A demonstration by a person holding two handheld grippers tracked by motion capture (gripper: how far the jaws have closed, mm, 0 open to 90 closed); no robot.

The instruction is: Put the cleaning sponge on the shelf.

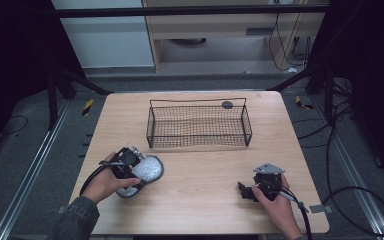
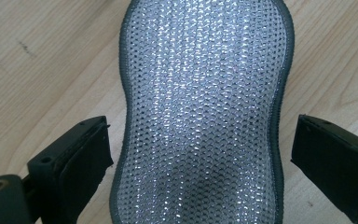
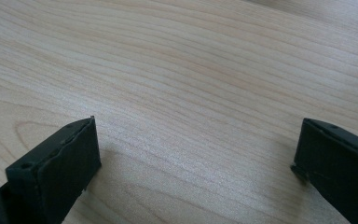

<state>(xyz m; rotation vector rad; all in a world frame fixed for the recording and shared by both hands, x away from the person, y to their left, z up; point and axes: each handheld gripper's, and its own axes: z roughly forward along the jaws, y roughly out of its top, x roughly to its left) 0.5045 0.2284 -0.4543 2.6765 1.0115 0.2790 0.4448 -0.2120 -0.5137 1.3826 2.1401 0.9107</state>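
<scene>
Near the desk's (image 1: 200, 190) left front corner, a silver mesh sponge (image 1: 147, 170) is lying flat, and the left gripper (image 1: 126, 162) is hovering right over it. Seen along that gripper, its fingers (image 2: 74, 158) are standing wide, one on each side of the sponge's (image 2: 200, 112) narrow waist and apart from its dark edging, probably because the waist is the easiest place to pinch. Whether the fingertips are touching the wood is hard to tell.

Across the desk, well apart, the right gripper (image 1: 252, 191) is sitting low at the right front, its fingers (image 3: 60, 168) spread wide over bare wood with nothing between them; it looks to be waiting.

Behind both, a black wire basket (image 1: 198, 125) is standing empty at the middle back, open side up, likely the place meant for the sponge.
</scene>
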